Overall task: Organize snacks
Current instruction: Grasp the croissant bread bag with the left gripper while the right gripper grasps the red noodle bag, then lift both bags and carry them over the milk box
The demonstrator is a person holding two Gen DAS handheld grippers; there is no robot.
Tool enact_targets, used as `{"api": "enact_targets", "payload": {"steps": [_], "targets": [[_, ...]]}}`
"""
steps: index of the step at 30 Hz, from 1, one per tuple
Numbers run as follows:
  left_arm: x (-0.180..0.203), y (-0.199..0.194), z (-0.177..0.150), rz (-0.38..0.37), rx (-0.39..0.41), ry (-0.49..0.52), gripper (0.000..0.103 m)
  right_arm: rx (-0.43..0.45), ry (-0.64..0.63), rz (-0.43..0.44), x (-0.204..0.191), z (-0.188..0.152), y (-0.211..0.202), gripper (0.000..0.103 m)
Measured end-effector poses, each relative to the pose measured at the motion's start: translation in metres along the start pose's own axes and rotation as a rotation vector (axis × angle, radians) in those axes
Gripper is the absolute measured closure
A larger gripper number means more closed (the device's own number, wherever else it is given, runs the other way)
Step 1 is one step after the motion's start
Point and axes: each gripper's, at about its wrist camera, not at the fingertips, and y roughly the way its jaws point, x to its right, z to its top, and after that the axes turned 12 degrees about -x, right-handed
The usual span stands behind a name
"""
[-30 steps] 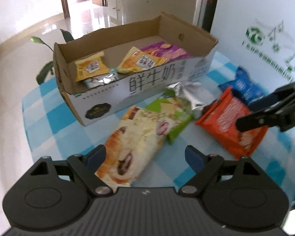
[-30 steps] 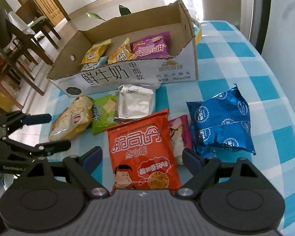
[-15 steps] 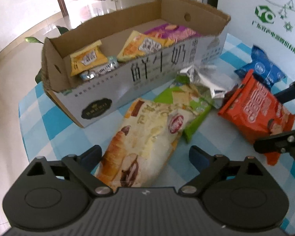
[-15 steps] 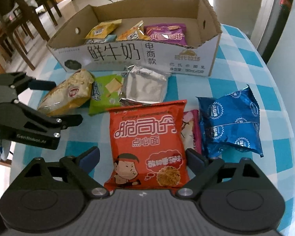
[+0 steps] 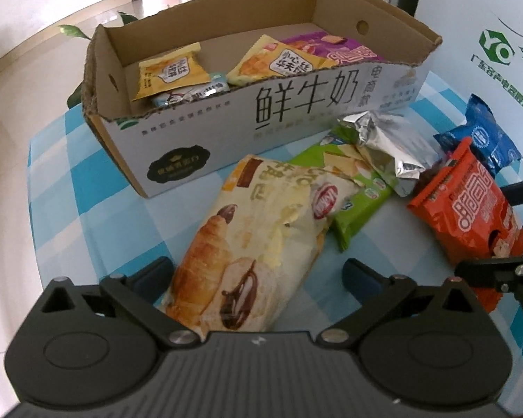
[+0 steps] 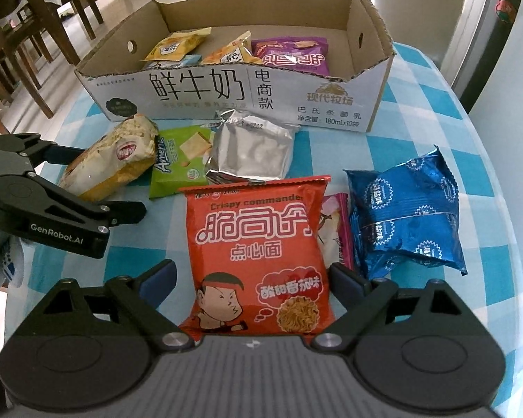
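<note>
Snacks lie loose on the checked tablecloth [image 6: 418,118] before the cardboard box [image 6: 226,87]: the left gripper [image 5: 258,271], jaws just opened wide, straddles the croissant bag [image 5: 261,237] without pinching it, likely lining up a grab. Right gripper [image 6: 251,275] likewise brackets the red noodle packet [image 6: 258,244], pads apart. Box holds two yellow packets, one purple packet [image 6: 291,56], a small pale one.

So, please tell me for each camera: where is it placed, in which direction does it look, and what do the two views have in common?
Left wrist: sits on the left gripper, looking steeply down over the croissant bag to the cardboard box; own open fingers show.
Right wrist: sits on the right gripper, looking down over the orange noodle bag; own open fingers and a gloved hand show.
Shared: box, both bags, each other's gripper.
</note>
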Motion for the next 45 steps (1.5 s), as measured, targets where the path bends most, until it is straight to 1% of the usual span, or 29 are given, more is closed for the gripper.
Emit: {"api": "enact_targets", "payload": {"steps": [2, 6, 7, 9, 11, 12, 14, 16, 17, 21, 24, 28, 32, 38, 41, 45], "targets": [[0.0, -0.001, 0.002, 0.003, -0.013, -0.009, 0.0, 0.002, -0.003, -0.008, 0.0, 0.0, -0.001, 0.009], [0.002, -0.001, 0.001, 0.005, -0.032, -0.05, 0.001, 0.012, -0.001, -0.016, 0.002, 0.0, -0.003, 0.02], [0.003, -0.002, 0.0, 0.007, -0.032, -0.055, 0.002, 0.015, 0.0, -0.012, 0.002, -0.001, -0.005, 0.022], [0.006, -0.004, -0.003, 0.009, -0.025, -0.066, 0.007, 0.019, 0.002, -0.007, 0.003, -0.001, -0.006, 0.025], [0.009, -0.008, -0.006, 0.009, -0.014, -0.076, 0.019, 0.021, 0.004, 0.0, 0.003, -0.001, -0.007, 0.025], [0.01, -0.01, -0.008, 0.01, -0.009, -0.078, 0.023, 0.022, 0.003, 0.004, 0.003, -0.002, -0.007, 0.025], [0.012, -0.014, -0.011, 0.021, 0.001, -0.086, 0.039, 0.025, 0.0, 0.008, 0.002, -0.002, -0.009, 0.025], [0.01, -0.018, -0.014, 0.013, 0.005, -0.118, 0.047, 0.028, -0.004, 0.013, 0.001, -0.003, -0.01, 0.025], [0.008, -0.019, -0.016, 0.004, 0.009, -0.145, 0.049, 0.03, -0.006, 0.015, 0.0, -0.003, -0.01, 0.025], [0.008, -0.023, -0.028, 0.012, 0.027, -0.205, 0.052, 0.033, -0.009, 0.02, 0.0, -0.003, -0.011, 0.025], [0.009, -0.028, -0.037, -0.01, 0.039, -0.256, 0.053, 0.039, -0.009, 0.026, -0.001, -0.003, -0.013, 0.025], [0.016, -0.037, -0.049, 0.008, 0.066, -0.302, 0.053, 0.044, -0.014, 0.033, -0.002, -0.003, -0.015, 0.025], [0.021, -0.043, -0.061, -0.003, 0.091, -0.358, 0.053, 0.049, -0.028, 0.047, -0.006, -0.005, -0.018, 0.025], [0.03, -0.054, -0.077, 0.012, 0.122, -0.416, 0.053, 0.073, -0.032, 0.056, -0.008, -0.007, -0.025, 0.025], [0.035, -0.062, -0.08, 0.036, 0.15, -0.426, 0.053, 0.092, -0.028, 0.061, -0.008, -0.007, -0.03, 0.025], [0.035, -0.072, -0.08, 0.04, 0.19, -0.459, 0.053, 0.12, -0.019, 0.061, -0.009, -0.006, -0.036, 0.025]]}}
